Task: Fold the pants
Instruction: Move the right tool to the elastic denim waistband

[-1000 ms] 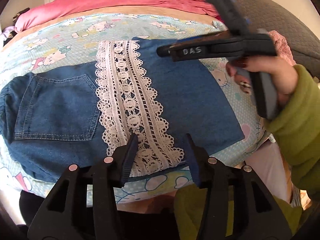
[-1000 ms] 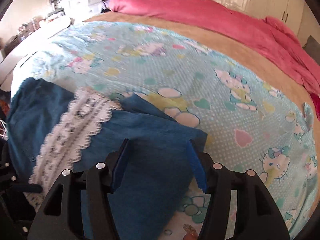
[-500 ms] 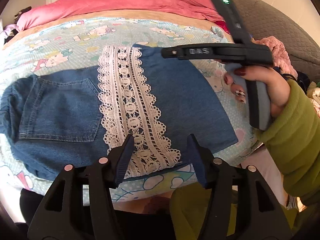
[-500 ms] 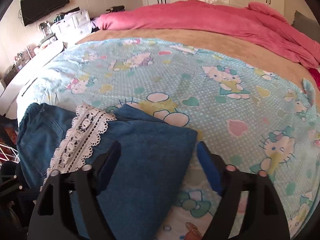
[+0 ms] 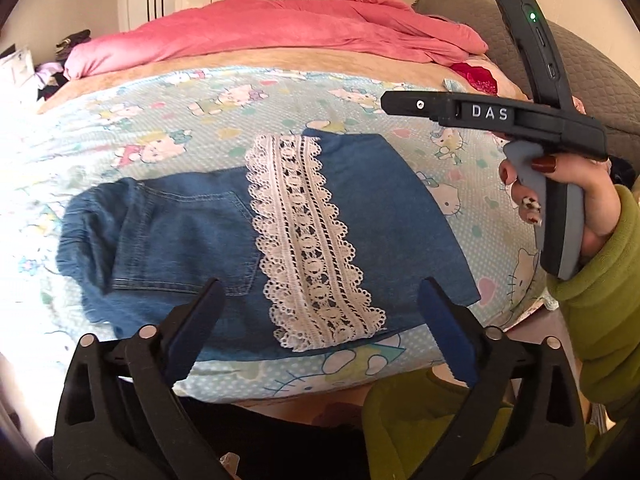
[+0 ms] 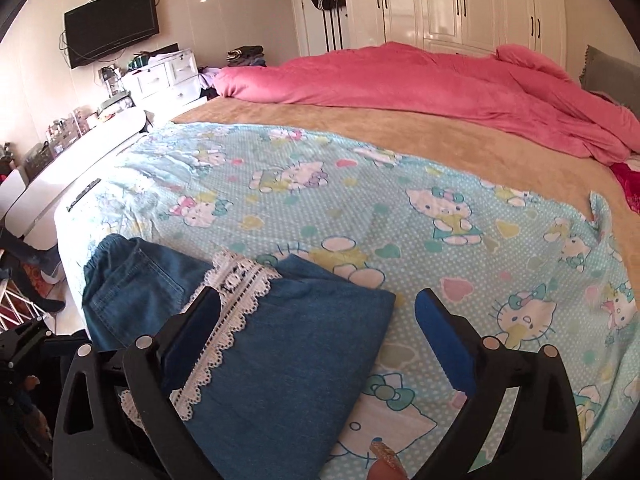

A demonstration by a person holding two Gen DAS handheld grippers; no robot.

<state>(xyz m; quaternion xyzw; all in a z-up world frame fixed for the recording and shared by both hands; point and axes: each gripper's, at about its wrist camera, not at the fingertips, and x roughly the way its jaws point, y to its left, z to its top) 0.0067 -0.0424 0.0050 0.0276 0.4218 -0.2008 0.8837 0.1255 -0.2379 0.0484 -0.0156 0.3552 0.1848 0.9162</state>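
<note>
Folded blue denim pants with a white lace band lie flat on the cartoon-print sheet near the bed's front edge. My left gripper hovers above their near edge, its jaws opening wide, nothing between them. The right gripper's body shows at the right of the left wrist view, held by a hand in a green sleeve. In the right wrist view the pants lie under my right gripper, whose jaws are opening wide and hold nothing; it hangs above the cloth.
A cartoon-print sheet covers the near half of the bed, with a tan blanket and a pink duvet behind. A grey cushion lies at the right. A dresser, a wall television and wardrobes stand beyond the bed.
Both grippers have let go of the pants, opened wide and lifted back from the cloth. The pants stay folded on the sheet.
</note>
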